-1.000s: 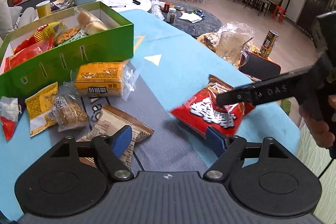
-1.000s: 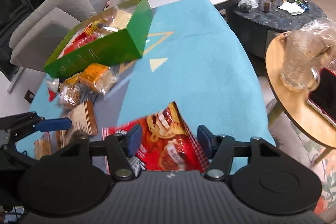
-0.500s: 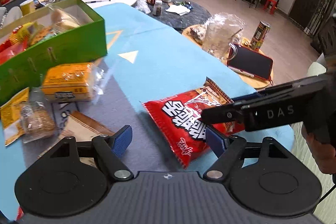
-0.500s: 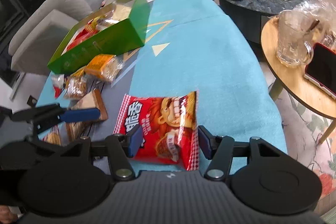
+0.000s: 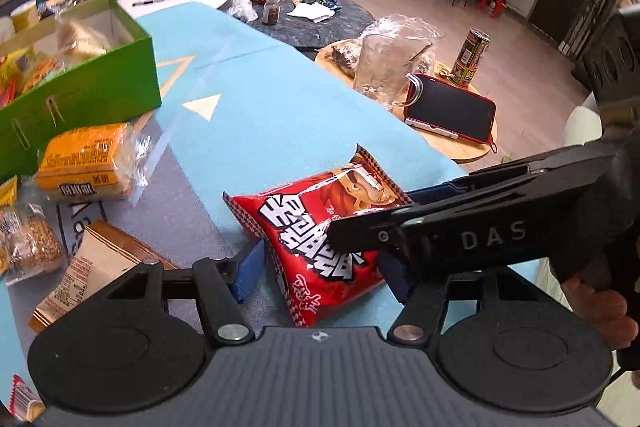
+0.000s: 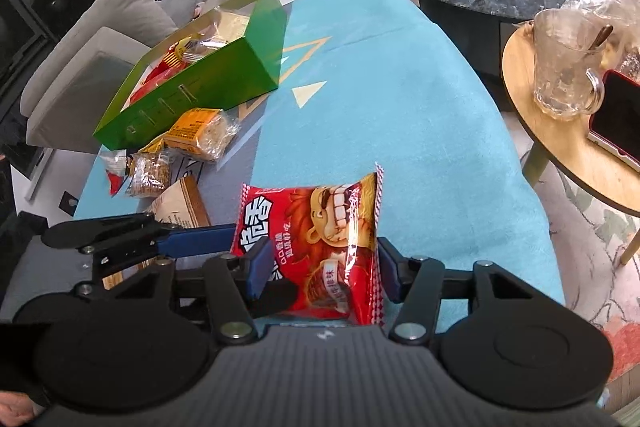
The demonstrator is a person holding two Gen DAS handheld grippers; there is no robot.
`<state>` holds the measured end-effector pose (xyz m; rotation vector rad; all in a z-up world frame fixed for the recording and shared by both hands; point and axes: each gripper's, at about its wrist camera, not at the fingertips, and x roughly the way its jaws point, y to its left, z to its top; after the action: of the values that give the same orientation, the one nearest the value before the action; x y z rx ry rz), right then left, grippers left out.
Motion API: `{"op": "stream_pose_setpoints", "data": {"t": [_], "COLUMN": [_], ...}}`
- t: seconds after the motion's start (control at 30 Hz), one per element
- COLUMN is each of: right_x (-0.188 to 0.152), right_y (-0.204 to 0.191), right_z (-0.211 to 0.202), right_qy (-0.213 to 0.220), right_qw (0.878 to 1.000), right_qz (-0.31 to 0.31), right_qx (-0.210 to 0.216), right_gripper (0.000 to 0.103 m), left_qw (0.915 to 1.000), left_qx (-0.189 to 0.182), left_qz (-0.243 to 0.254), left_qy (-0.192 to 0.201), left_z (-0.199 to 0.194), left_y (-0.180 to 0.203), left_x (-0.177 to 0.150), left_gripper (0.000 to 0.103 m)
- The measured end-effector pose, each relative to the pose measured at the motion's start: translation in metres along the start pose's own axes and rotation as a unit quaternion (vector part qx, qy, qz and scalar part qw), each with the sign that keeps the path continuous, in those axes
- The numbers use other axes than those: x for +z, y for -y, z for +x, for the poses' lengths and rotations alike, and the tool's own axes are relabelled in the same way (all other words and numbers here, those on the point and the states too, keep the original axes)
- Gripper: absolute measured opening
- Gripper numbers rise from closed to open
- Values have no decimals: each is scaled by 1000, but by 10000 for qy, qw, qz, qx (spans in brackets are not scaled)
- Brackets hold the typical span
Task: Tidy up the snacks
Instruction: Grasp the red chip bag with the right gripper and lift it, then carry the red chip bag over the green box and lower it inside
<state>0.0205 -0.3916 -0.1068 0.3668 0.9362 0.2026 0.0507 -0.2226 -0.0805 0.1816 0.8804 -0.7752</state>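
A red snack bag (image 5: 320,227) (image 6: 320,227) stands tilted just above the blue table cover (image 5: 280,115). My right gripper (image 6: 322,273) is shut on it, a pad against each side, and its jaws are still closing. In the left wrist view that gripper (image 5: 372,213) reaches in from the right. My left gripper (image 5: 320,275) has the same bag between its blue pads, which touch both of its edges while the jaws close. One of its fingers (image 6: 192,239) meets the bag's left side. The green box (image 5: 80,95) (image 6: 208,83), holding several snacks, stands at the far left.
An orange pack (image 5: 84,163), a brown packet (image 5: 100,267) and a clear pack of grain bars (image 5: 28,247) lie left of the bag. The table's edge runs close on the right. Beyond it a round side table carries a glass mug (image 5: 380,71), a phone (image 5: 448,111) and a can (image 5: 474,57).
The bag has been raised and turned more upright in the right gripper. The left gripper has moved right to it, and its jaws have narrowed from wide apart to touching the bag.
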Motion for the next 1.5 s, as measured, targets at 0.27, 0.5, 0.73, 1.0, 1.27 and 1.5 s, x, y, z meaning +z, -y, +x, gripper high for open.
{"op": "stream_pose_setpoints", "data": {"t": [0.27,0.5,0.73,1.0,1.27,1.5], "right_x": [4,26,63,110,147,177], "right_y": [-16,-45,-83,-121,-130,-125], "right_z": [-14,-19,-14,1,24,49], "right_qy": [251,554,818,1029,1166,1388], "right_qw": [9995,9969,9913,9857,9848,9828], "right_qz": [57,-55,-331,-526,-584,-639], "right_qx": [207,550,981,1224,1149,1040], "right_gripper": [62,62,62,62,62,62], "left_qw": [9987,9940,9848,9747,9713,9676], "left_qx": [255,640,1140,1555,1660,1811], "left_qz": [187,65,22,29,-104,-43], "left_qy": [390,880,1314,1605,1700,1759], "left_z": [-28,-63,-99,-109,-86,-59], "left_y": [1,-23,-54,-88,-129,-157], "left_x": [5,17,38,69,110,140], "left_gripper": [58,58,58,58,58,58]}}
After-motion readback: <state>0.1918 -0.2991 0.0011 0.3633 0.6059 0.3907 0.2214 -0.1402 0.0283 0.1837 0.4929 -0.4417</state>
